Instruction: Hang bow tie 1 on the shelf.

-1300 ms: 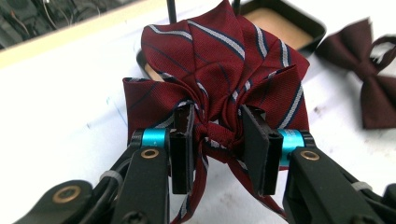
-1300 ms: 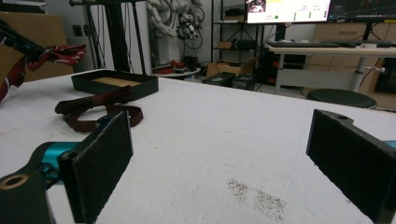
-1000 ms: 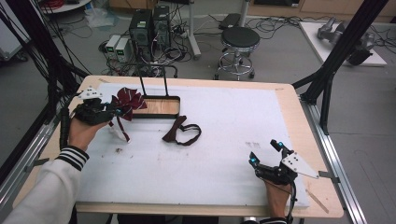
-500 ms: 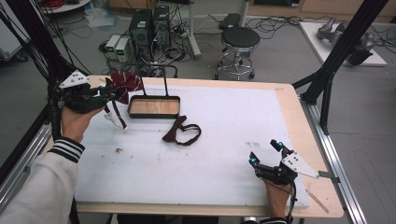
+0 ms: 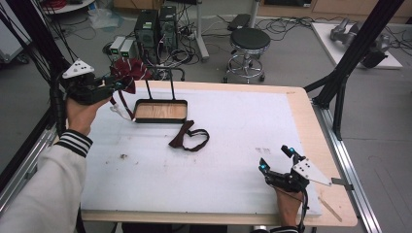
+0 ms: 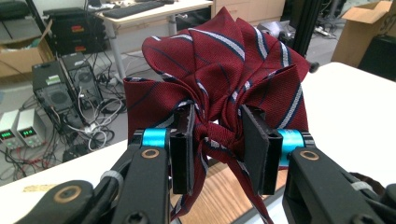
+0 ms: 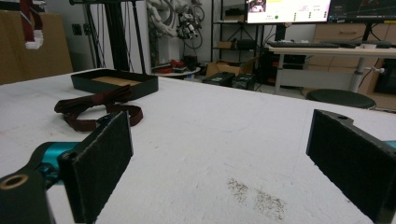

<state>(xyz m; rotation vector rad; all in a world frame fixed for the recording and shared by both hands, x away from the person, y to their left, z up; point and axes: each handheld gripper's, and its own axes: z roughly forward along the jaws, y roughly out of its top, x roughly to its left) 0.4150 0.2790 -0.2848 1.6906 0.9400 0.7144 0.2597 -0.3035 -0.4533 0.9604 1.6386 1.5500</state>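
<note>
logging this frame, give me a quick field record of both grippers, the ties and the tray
left gripper: shut on striped tie, lifted above the table's far left corner
striped tie: dark red with pale stripes, bunched, its tail hanging toward the tray
right gripper: open, holding nothing, low at the table's near right
tray: dark rim, wooden floor, nothing lying in it
dark tie: loose on the white table, in front of the tray
</note>
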